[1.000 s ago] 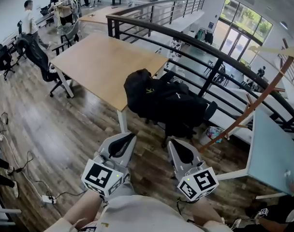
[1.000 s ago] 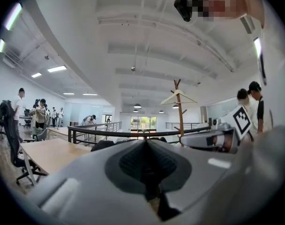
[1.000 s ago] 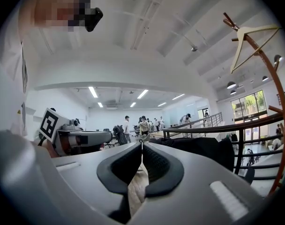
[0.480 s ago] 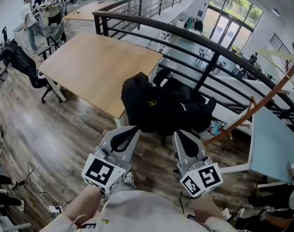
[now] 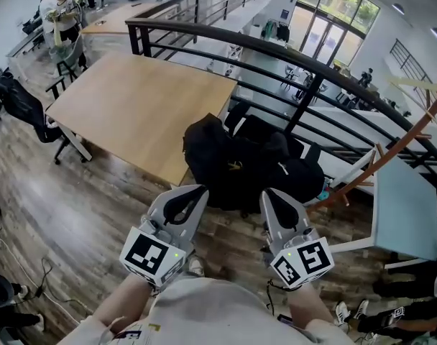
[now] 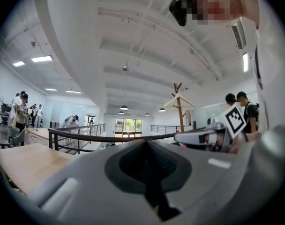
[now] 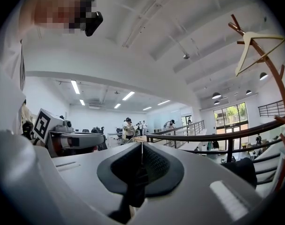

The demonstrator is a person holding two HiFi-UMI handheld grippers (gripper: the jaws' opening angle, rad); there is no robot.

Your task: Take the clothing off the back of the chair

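A black garment (image 5: 233, 165) is draped over the back of a black office chair (image 5: 260, 129) beside the wooden table, in the head view's middle. My left gripper (image 5: 199, 190) is shut and empty, its tip just short of the garment's near left edge. My right gripper (image 5: 267, 192) is also shut and empty, its tip at the garment's near edge; contact cannot be told. In the right gripper view a dark bit of the garment (image 7: 241, 170) shows low at the right. The left gripper (image 6: 146, 142) view looks level over the railing and does not show the garment.
A wooden table (image 5: 143, 103) stands left of the chair. A black railing (image 5: 290, 63) curves behind it. A wooden coat stand (image 5: 380, 160) and a pale blue table (image 5: 405, 210) are at the right. People (image 5: 57, 6) stand far left. Another chair (image 5: 21, 106) holds dark clothing.
Both grippers have come forward toward the chair, and the draped garment now lies just beyond their tips. Their jaws have stayed shut.
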